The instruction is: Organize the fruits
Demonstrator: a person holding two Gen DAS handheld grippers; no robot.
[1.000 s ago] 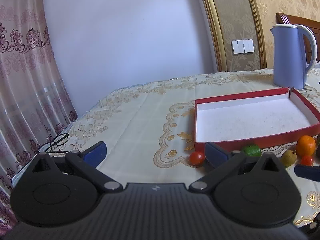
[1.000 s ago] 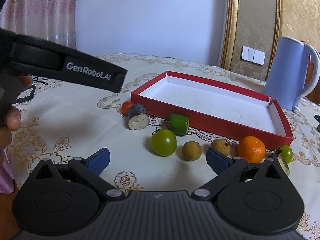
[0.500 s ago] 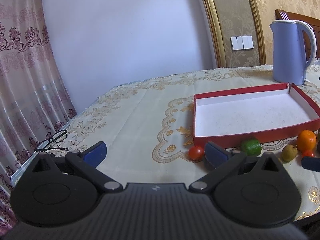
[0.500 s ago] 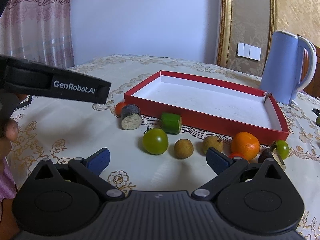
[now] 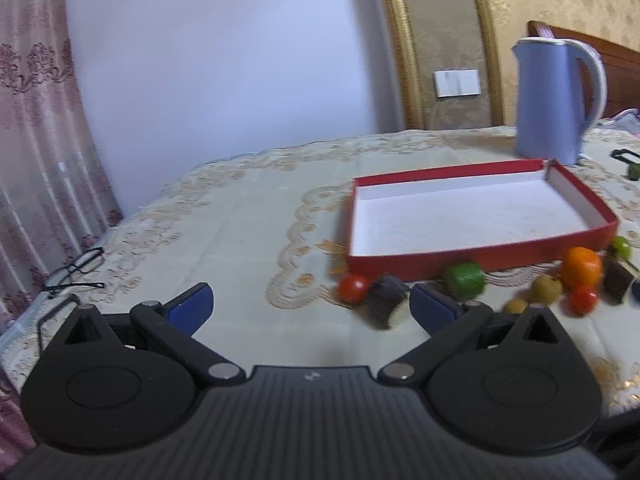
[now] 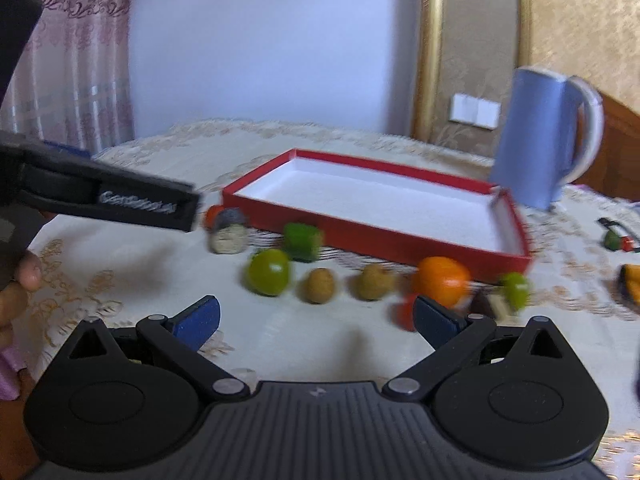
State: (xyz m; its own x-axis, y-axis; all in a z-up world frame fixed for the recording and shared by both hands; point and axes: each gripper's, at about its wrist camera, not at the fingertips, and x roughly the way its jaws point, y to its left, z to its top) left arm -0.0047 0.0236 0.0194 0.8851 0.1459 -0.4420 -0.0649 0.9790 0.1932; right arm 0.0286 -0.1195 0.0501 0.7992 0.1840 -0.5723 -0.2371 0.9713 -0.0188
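Note:
A red tray with a white floor (image 5: 416, 264) (image 6: 360, 230) lies on the tablecloth with nothing in it. Along its near wall sit several small fruits: a red tomato (image 5: 354, 288), a dark cut piece (image 5: 386, 296) (image 6: 230, 234), a green chunk (image 5: 464, 280) (image 6: 302, 240), a round green fruit (image 6: 268, 272), two brown fruits (image 6: 319, 285), an orange (image 5: 582, 266) (image 6: 442, 280). My left gripper (image 5: 310, 306) is open, short of the tomato and the dark piece. My right gripper (image 6: 316, 316) is open, short of the brown fruits. The left gripper's body (image 6: 104, 200) crosses the right wrist view.
A blue kettle (image 5: 554, 100) (image 6: 540, 136) stands behind the tray's far right corner. Glasses (image 5: 74, 270) lie near the table's left edge. More small items (image 6: 616, 240) lie at far right. A hand (image 6: 20, 284) shows at the left. Curtain and wall are behind.
Both grippers have pulled back and tilted up, so the fruits and the tray sit farther off and more of the row shows. Both stayed open. The frames now are motion-blurred.

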